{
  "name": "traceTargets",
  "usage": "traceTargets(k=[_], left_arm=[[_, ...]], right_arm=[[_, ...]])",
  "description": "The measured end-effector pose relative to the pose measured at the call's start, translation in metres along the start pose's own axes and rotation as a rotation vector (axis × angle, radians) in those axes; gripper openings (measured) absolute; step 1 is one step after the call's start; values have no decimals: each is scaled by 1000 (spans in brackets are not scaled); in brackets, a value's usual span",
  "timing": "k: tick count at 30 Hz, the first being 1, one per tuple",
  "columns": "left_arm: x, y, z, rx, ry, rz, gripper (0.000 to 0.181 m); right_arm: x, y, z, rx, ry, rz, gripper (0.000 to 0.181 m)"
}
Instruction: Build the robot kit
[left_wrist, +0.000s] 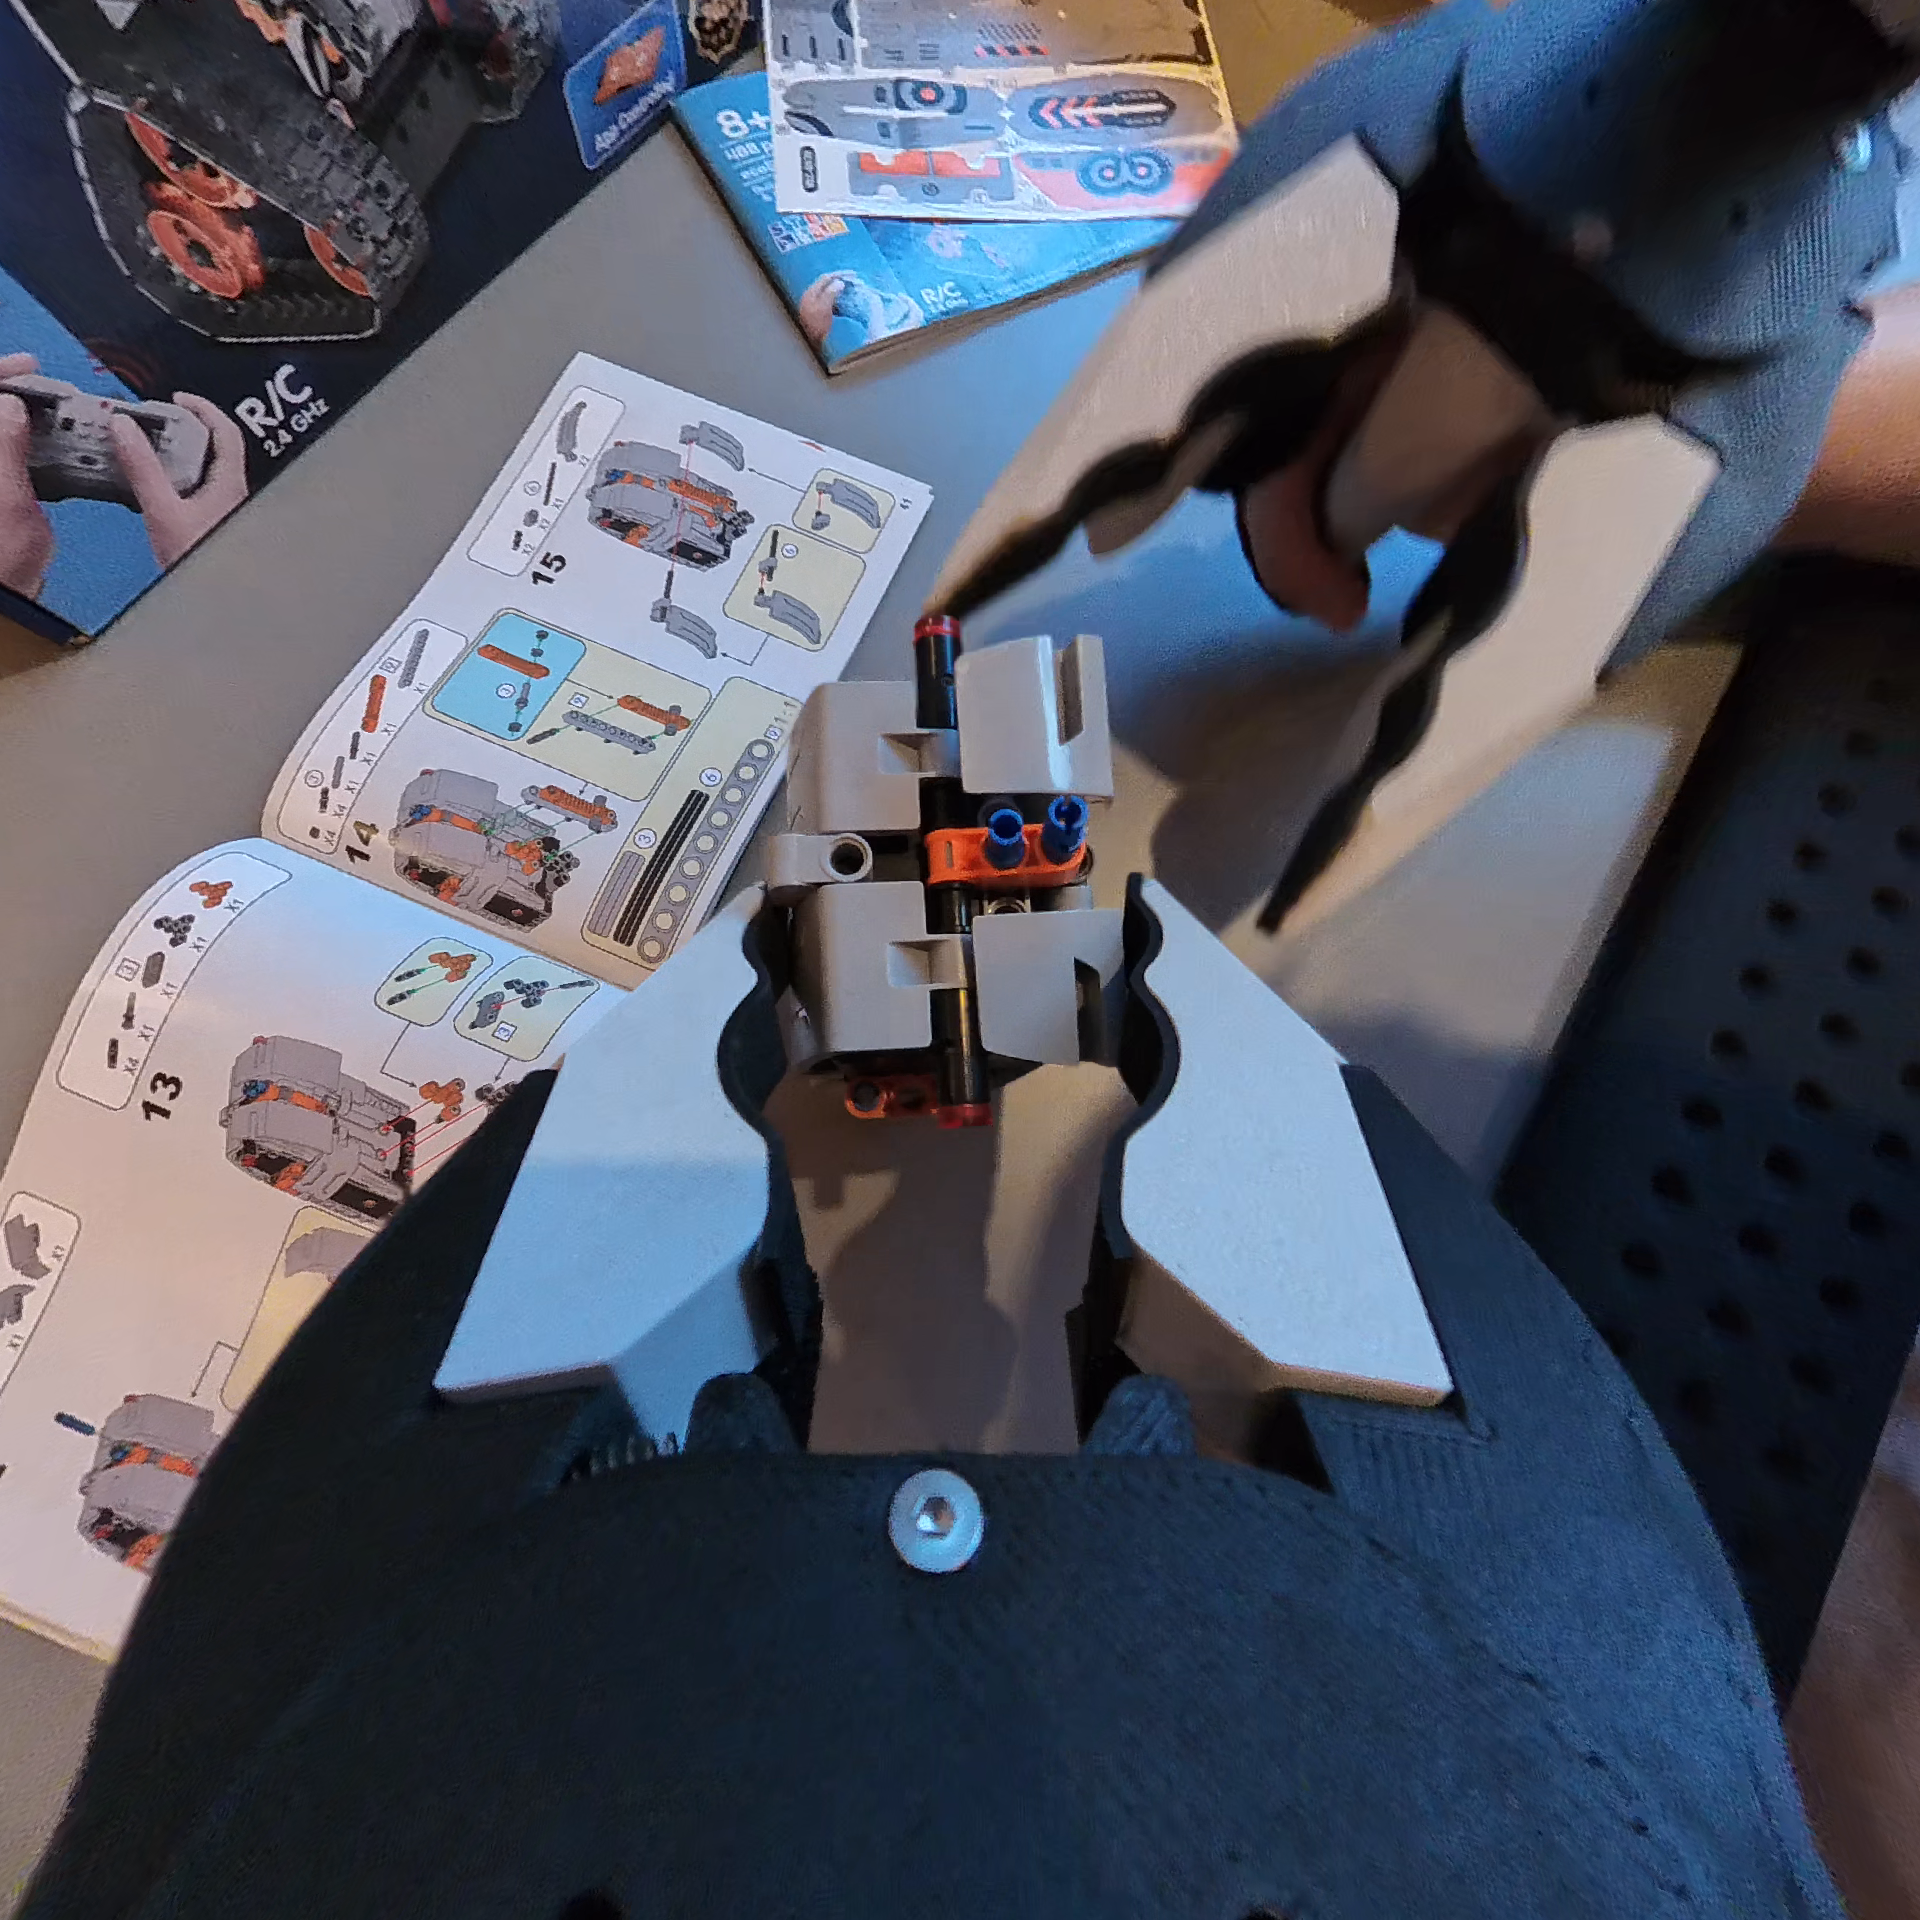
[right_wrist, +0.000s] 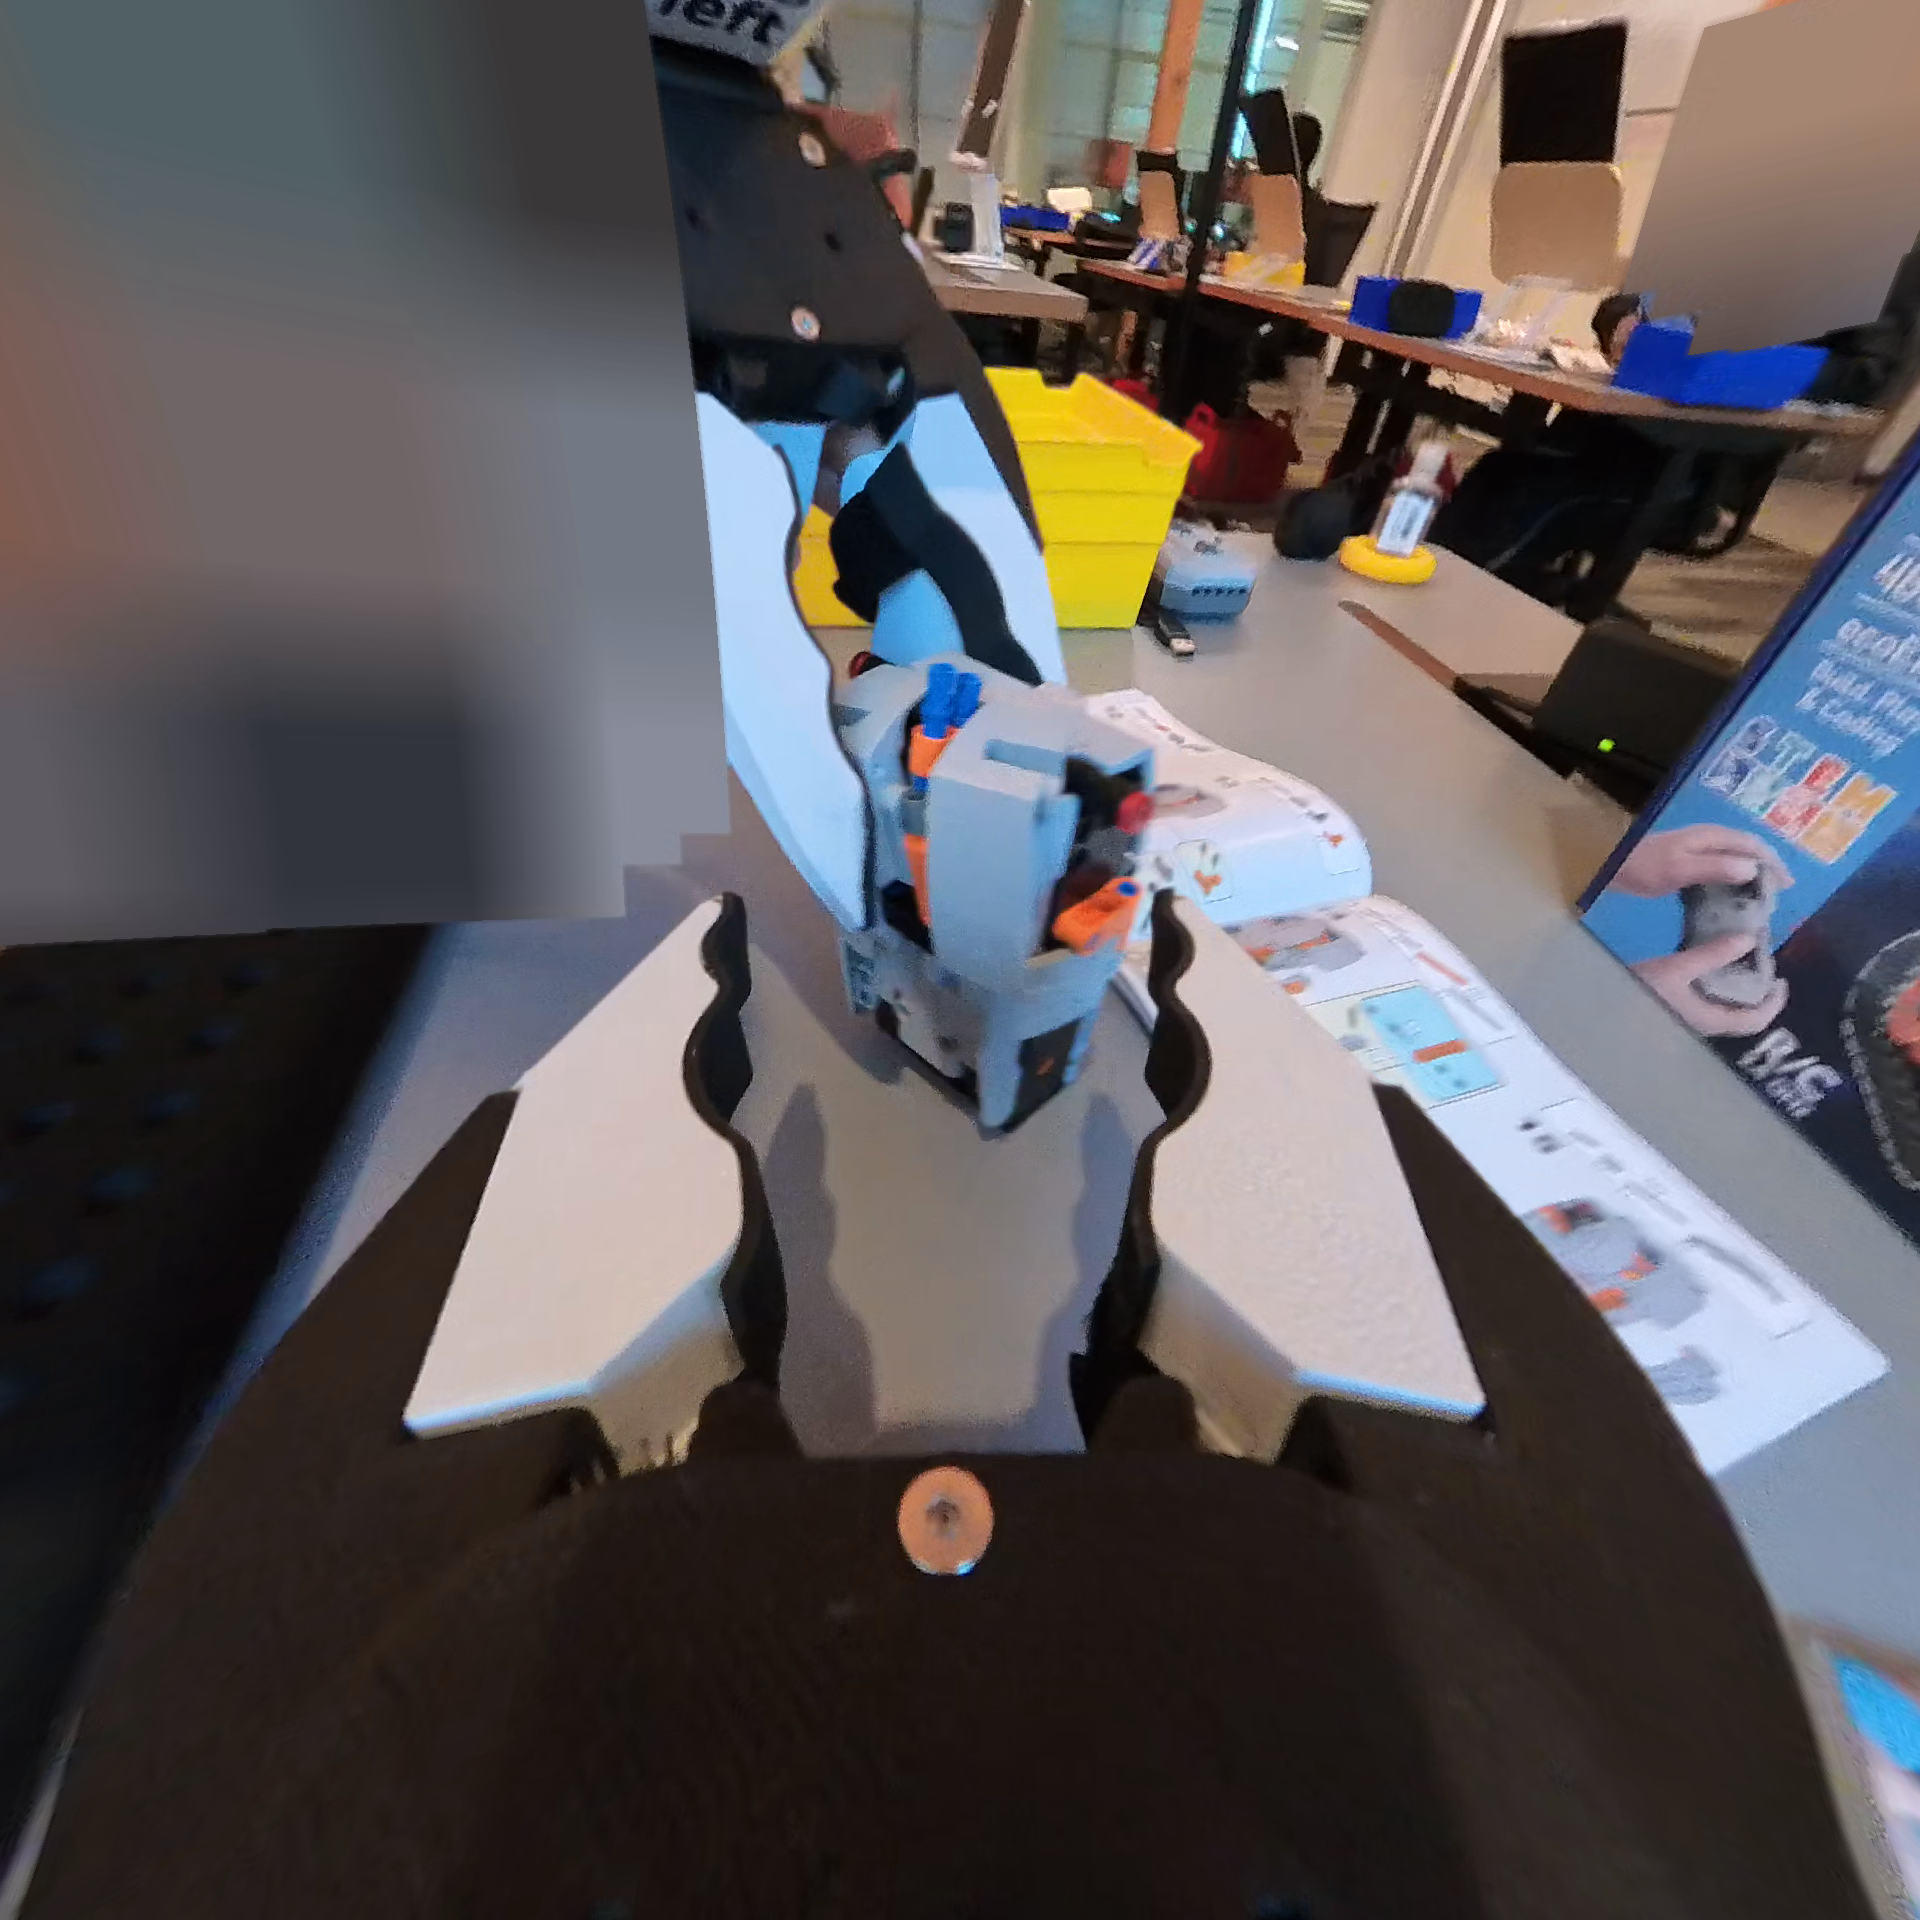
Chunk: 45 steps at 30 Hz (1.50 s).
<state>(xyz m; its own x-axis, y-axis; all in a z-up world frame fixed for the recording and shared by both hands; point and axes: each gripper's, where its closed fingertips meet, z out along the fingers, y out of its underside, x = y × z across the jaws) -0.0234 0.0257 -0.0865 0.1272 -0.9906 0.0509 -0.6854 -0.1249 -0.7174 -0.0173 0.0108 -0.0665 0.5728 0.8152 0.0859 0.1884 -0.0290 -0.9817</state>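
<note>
A grey brick assembly (left_wrist: 883, 831) with an orange beam, two blue pins and a black axle with red ends sits between my left gripper's (left_wrist: 945, 894) fingertips. The left gripper is shut on its lower half. In the right wrist view the assembly (right_wrist: 987, 883) is tilted over the grey table (right_wrist: 914, 1247), with the left gripper's white finger (right_wrist: 779, 675) against it from above. My right gripper (right_wrist: 945, 914) is open and empty just short of the assembly. In the left wrist view the right gripper (left_wrist: 1099, 767) is blurred, one fingertip by the axle's red end.
An open instruction booklet (left_wrist: 520, 727) lies left of the assembly. Behind it are the toy's dark box (left_wrist: 208, 208), a blue booklet (left_wrist: 883, 281) and a sticker sheet (left_wrist: 987, 104). A black perforated board (left_wrist: 1766, 1039) lies to the right. Yellow bins (right_wrist: 1101, 468) stand farther back. Left and right tips are no more than a few centimetres apart.
</note>
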Motion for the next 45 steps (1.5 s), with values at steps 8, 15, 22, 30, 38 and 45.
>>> traceTargets(k=[8, 15, 22, 30, 38, 45], left_arm=[[5, 6, -4, -93, 94, 130, 63], [6, 5, -4, -50, 106, 135, 62], [5, 5, -4, -54, 158, 155, 62], [6, 6, -5, -46, 190, 187, 62], [6, 4, -5, -16, 210, 179, 62], [7, 4, -5, 0, 220, 199, 62]], right_arm=[[0, -13, 7, -69, -264, -28, 45], [2, -18, -9, -107, -115, -113, 28], [-13, -11, -15, -117, -190, -30, 14], [-7, -10, -4, -66, -273, 121, 8], [-8, -14, -5, -32, -325, 135, 19], [-12, -8, -5, -86, -295, 58, 16]])
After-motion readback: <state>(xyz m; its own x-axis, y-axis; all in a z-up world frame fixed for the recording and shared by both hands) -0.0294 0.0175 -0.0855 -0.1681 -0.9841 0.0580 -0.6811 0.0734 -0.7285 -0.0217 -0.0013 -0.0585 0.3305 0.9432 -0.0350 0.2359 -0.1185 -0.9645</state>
